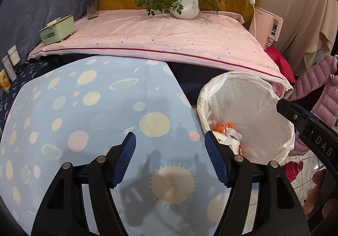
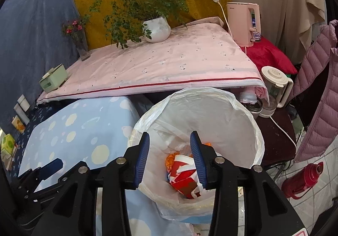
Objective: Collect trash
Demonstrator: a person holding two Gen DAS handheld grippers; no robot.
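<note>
The bin [image 2: 243, 109] stands right of the cloth [image 1: 84, 109], cups [image 2: 183, 174] inside; behind both lies a raised pad [image 1: 158, 35] bearing a plant [image 1: 186, 7], vase [image 1: 91, 7] and box [image 1: 57, 30]

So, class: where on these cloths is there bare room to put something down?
Free: most of the blue cloth beside the bin; the pink cloth's middle, between tissue box and plant pot. Crowded: its back edge.

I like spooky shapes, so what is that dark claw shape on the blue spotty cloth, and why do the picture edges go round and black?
Left wrist view: the dark shape is a shadow on the blue spotty cloth, seemingly cast by the gripper above it, under the open left gripper. Both views: the fisheye lens bends straight lines, like the pink cloth's red stripe, and leaves black corners. Right wrist view: sharp, no blur.
</note>
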